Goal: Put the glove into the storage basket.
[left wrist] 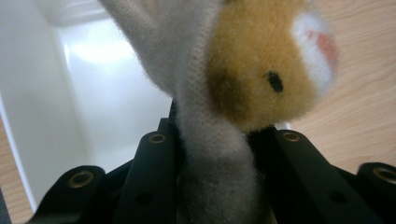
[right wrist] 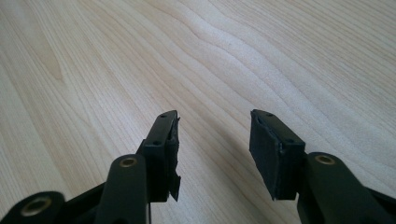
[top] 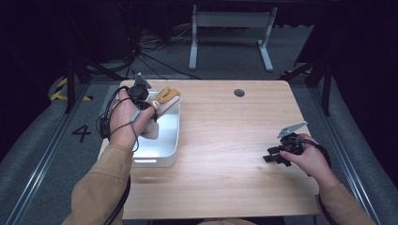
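L gripper (top: 151, 108) is clamping a plush toy (top: 165, 97) by a grey-beige limb, and is holding it over the far right corner of the white bin (top: 165, 157) at the table's left side. From the high view the toy's tan-and-cream part is poking out past the bin's far rim, w/ the rest hanging down toward the inside; can't tell whether it's touching the rim or the bin floor.

Progress, as a judgement: the toy is gripped and sitting right at the bin, so either it's being lowered in or lifted out; the frames aren't settling which. Whichever it is, the grip part is done, and release or carry-off is what's left. R gripper (top: 277, 156) is idling low over bare wooden table (top: 225, 136) at the right, well apart from bin and toy, jaws spread w/ nothing between them.

View differences: the left gripper view is giving the close detail, i.e. the plush toy (left wrist: 261, 70) has a tan face, a black eye and a white-pink patch, and the limb is squeezed between the black jaws, w/ the glossy bin wall (left wrist: 28, 93) behind. The high view is supplying layout instead: bin position, both hands, spacing. The right gripper view is confirming the R gripper (right wrist: 214, 135) gap, w/ wood grain under it.
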### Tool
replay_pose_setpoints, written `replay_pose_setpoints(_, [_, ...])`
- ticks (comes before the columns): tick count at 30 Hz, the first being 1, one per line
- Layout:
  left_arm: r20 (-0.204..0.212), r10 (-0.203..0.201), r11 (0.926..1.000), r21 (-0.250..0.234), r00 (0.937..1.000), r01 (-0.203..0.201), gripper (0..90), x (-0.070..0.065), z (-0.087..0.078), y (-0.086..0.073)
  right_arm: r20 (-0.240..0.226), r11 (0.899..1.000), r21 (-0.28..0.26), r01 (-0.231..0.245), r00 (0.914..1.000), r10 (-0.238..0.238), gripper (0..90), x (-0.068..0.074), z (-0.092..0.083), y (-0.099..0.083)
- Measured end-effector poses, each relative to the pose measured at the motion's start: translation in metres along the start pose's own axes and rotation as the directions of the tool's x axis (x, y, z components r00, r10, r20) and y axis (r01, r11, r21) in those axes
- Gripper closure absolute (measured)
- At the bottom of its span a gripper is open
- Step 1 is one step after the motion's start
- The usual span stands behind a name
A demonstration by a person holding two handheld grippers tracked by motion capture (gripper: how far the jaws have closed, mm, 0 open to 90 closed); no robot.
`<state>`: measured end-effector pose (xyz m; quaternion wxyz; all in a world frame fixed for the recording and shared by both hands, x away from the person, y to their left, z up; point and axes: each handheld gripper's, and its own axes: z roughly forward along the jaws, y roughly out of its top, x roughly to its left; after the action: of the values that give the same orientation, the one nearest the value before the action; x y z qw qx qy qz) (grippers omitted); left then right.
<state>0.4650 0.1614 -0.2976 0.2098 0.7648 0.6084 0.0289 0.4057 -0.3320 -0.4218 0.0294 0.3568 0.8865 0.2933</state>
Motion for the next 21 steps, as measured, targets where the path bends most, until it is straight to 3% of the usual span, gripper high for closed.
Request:
replay_pose_setpoints(3, [-0.015, -0.022, 0.9998, 0.002, 0.9996, 0.022, 71.5, 0.004, 0.004, 0.000, 0.000, 1.000, 0.004, -0.003, 1.0000, 0.003, 52.8, 0.000, 0.000, 0.000])
replay_pose_setpoints(21, [-0.011, -0.111, 0.9930, 0.039, 0.9938, 0.111, 71.5, 0.026, 0.041, -0.004, 0.001, 1.000, 0.004, -0.006, 1.0000, 0.006, 52.2, -0.001, 0.002, -0.001])
